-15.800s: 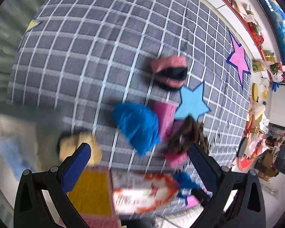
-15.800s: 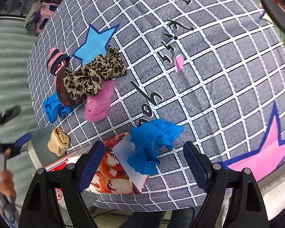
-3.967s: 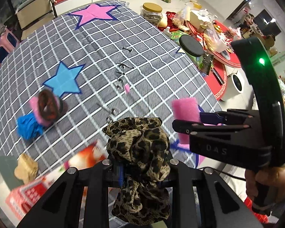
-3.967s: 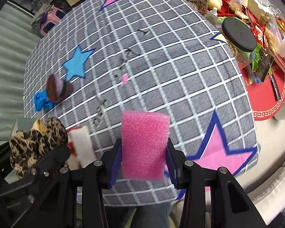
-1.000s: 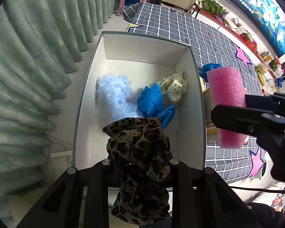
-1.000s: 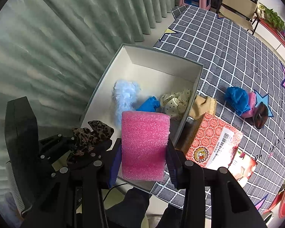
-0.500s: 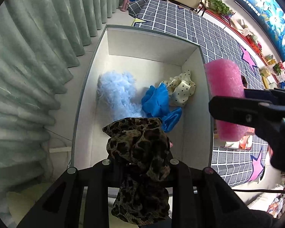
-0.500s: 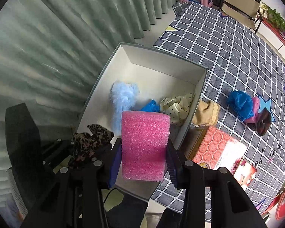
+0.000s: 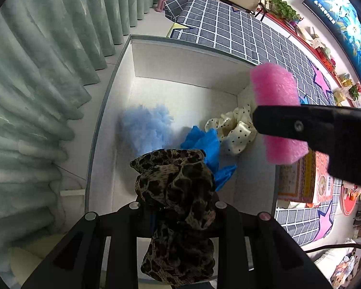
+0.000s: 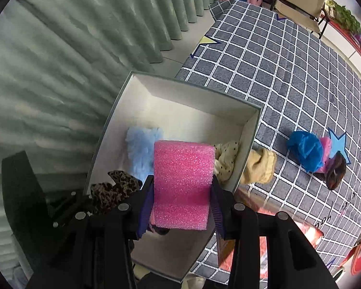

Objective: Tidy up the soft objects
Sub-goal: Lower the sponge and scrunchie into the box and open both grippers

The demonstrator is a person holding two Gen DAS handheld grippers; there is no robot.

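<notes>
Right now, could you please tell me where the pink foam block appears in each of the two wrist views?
Left wrist view: the pink foam block sits upper right, clamped by the right gripper entering from the right.
Right wrist view: it is at centre, between the fingers.
Shared landmark: the white box lies behind it in both.

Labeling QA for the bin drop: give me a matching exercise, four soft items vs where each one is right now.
Items:
1. leopard-print scrunchie
2. pink foam block
3. polka-dot cream scrunchie
4. tan cloth bundle

Places:
A. on the checked tablecloth, just outside the box wall
B. lying inside the white box
C. clamped in the right tongs
D. clamped in the left tongs

Pairs: 1-D, 2-C, 3-B, 4-A
</notes>
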